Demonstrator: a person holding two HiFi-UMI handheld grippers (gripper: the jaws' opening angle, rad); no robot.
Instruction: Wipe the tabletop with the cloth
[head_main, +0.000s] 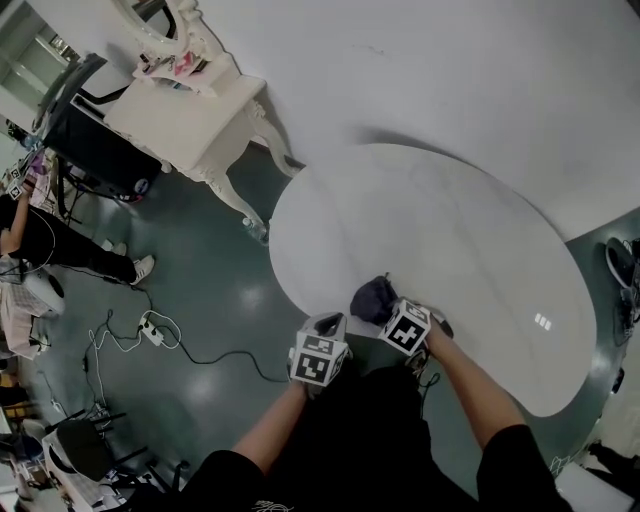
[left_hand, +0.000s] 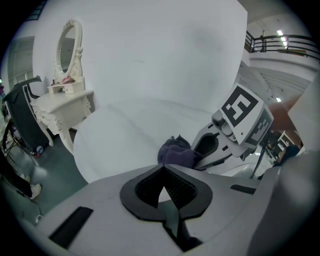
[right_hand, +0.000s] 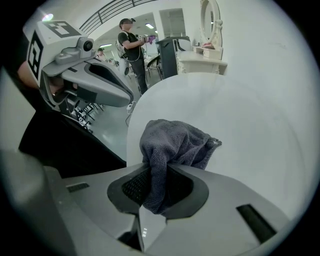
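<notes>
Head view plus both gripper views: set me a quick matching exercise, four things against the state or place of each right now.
Things:
1. cloth
2. left gripper
3. right gripper
4. white dressing table

States or places:
A. stands on the floor, apart from the round table
B. shut on the cloth
C. dark grey, bunched up
D. nothing between its jaws

Pairs: 1-C, 2-D, 3-B, 4-A

1. The cloth (head_main: 372, 295) is held in the right gripper (head_main: 392, 308), on the tabletop (head_main: 450, 230) near its lower-left edge, at frame centre.
2. The left gripper (head_main: 324, 328) is placed just left of it.
3. A dressing table (head_main: 190, 115) is seen upper left.
</notes>
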